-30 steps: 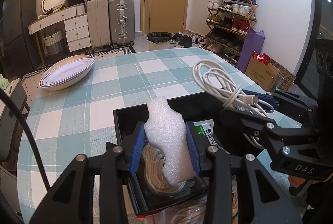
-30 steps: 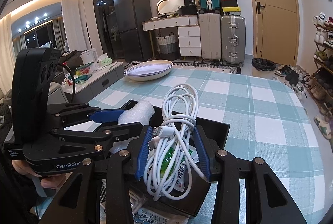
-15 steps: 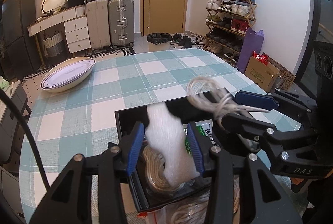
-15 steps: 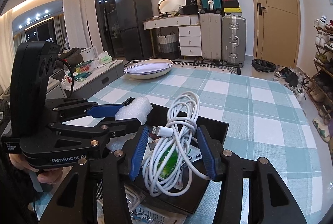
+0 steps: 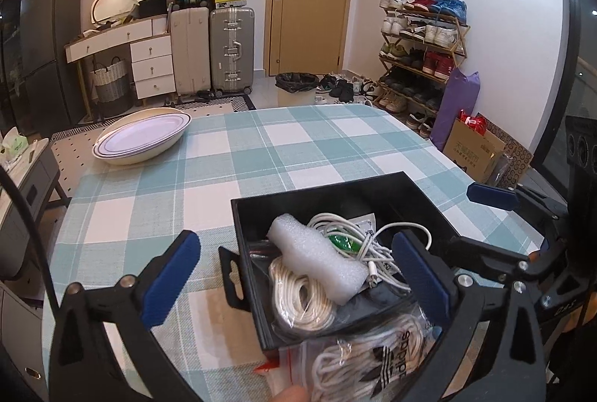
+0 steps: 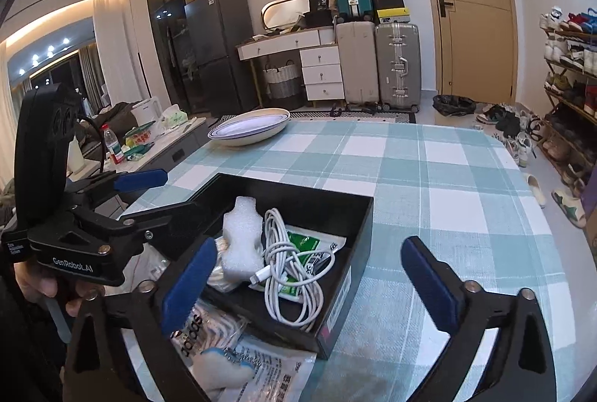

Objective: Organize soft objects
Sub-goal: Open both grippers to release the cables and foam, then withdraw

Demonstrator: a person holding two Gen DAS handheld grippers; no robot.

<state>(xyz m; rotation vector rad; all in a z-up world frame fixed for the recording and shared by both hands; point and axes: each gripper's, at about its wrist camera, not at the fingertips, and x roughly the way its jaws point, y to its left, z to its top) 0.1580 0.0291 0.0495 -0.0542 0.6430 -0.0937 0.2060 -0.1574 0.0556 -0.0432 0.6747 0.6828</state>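
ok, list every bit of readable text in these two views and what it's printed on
"GenRobot.AI": side of the left gripper, right wrist view.
"adidas" with the trefoil logo: clear bag of cord in front of the black box.
"36": dark bag on the far desk.
Green packet print, small gripper label, cardboard box characters: too small or blurred.

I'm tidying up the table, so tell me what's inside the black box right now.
In the black box lie a white foam piece, a coiled white charging cable, a green-and-white packet partly under the cable, and a cream cord coil. Anything beneath these is covered.
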